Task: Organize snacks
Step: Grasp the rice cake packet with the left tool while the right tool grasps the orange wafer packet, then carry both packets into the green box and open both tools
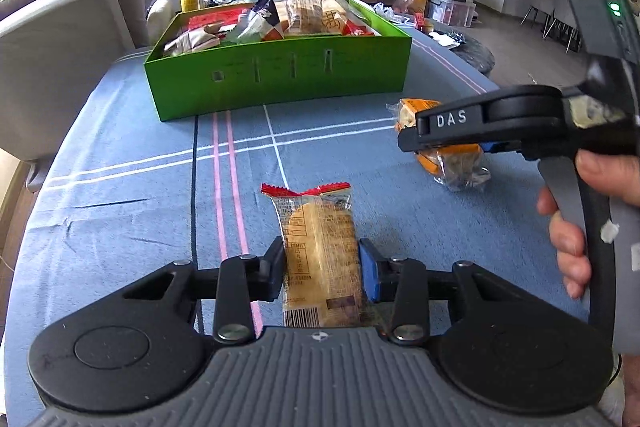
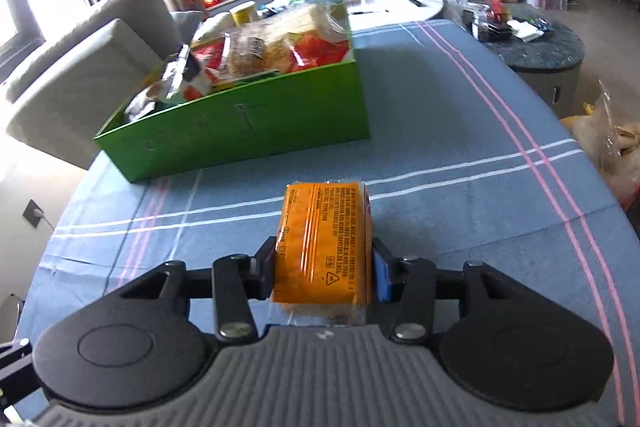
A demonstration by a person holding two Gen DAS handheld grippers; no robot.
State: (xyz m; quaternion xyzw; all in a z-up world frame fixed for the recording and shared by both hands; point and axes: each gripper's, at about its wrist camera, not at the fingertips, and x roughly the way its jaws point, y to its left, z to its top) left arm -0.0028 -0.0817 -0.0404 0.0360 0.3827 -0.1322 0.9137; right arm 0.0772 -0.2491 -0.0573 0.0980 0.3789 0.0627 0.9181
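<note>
My left gripper is shut on a clear-wrapped yellow cake packet with a red top seal, low over the blue cloth. My right gripper is shut on an orange snack packet; the left wrist view shows that same gripper from the side, with the orange packet under its fingers and a hand on its handle. A green box holding several snack packets stands further back on the table, also seen as the green box to the left in the right wrist view.
The table wears a blue cloth with white and pink stripes. A grey sofa stands to the left. A plastic bag lies at the right table edge. A dark round side table and potted plants stand behind.
</note>
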